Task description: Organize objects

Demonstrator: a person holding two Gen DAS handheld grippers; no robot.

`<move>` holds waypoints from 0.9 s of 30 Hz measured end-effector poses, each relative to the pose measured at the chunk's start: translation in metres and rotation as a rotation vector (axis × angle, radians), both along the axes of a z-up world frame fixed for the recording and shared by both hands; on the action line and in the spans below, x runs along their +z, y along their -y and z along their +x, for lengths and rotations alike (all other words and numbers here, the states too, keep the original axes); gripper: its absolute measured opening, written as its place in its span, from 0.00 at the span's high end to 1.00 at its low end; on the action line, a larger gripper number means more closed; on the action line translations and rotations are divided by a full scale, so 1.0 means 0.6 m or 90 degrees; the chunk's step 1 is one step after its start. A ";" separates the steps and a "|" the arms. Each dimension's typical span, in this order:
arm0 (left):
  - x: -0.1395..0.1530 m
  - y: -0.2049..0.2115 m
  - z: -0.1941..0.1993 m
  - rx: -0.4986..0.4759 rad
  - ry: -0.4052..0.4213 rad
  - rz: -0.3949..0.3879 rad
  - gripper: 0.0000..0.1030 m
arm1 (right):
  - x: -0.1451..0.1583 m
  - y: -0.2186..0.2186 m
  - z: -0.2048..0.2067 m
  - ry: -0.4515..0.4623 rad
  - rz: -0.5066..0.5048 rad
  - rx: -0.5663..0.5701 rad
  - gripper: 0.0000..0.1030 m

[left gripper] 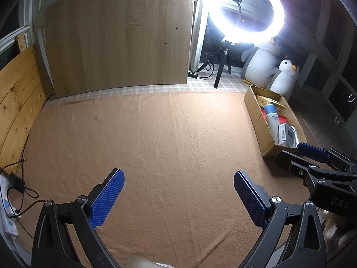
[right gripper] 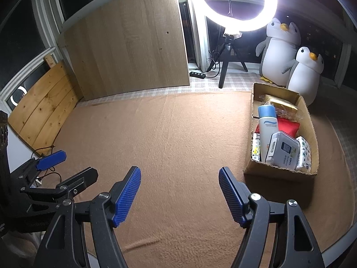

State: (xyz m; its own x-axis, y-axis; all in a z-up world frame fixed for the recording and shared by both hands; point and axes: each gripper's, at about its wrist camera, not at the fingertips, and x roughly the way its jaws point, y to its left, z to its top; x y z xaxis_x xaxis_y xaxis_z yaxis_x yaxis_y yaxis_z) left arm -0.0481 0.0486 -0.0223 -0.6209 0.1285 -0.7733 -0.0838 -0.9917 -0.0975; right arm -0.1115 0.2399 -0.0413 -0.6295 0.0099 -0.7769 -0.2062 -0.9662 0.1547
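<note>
A cardboard box sits at the right of the tan blanket. It holds a white bottle with a blue cap, a grey plastic case, a red pouch, tissue packs and a yellow packet. The box also shows in the left wrist view. My left gripper is open and empty over the blanket. My right gripper is open and empty, left of the box's near end.
A ring light on a tripod and two penguin plush toys stand at the back right. A wooden board leans at the back. Pine planks and cables line the left side.
</note>
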 end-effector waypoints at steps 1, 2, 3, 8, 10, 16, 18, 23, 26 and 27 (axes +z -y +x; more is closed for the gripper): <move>-0.001 0.000 0.000 0.001 0.001 0.000 0.03 | 0.000 0.000 -0.001 0.000 0.000 0.000 0.33; -0.001 0.002 0.000 0.001 0.001 -0.001 0.03 | -0.001 0.000 -0.002 0.001 -0.001 0.000 0.33; -0.001 0.002 0.001 0.002 0.001 -0.001 0.03 | -0.002 0.000 -0.002 0.001 -0.002 0.000 0.32; -0.003 0.006 0.000 0.005 0.003 -0.001 0.03 | -0.004 0.004 -0.004 0.000 -0.004 0.002 0.32; -0.004 0.006 -0.001 0.005 0.003 -0.001 0.03 | -0.004 0.005 -0.005 0.001 -0.003 0.003 0.31; -0.004 0.006 -0.001 0.004 0.004 -0.001 0.03 | -0.003 0.007 -0.006 0.001 -0.002 0.002 0.31; -0.004 0.005 -0.001 0.003 0.005 -0.002 0.03 | -0.004 0.006 -0.005 0.001 -0.002 0.000 0.31; -0.004 0.005 -0.002 0.003 0.007 -0.003 0.03 | -0.005 -0.002 -0.006 0.001 -0.004 -0.004 0.31; -0.004 0.005 -0.003 0.002 0.008 -0.004 0.03 | -0.006 -0.004 -0.006 0.002 -0.005 -0.004 0.31; -0.004 0.006 -0.004 0.002 0.009 -0.004 0.03 | -0.006 -0.004 -0.007 0.002 -0.006 -0.004 0.31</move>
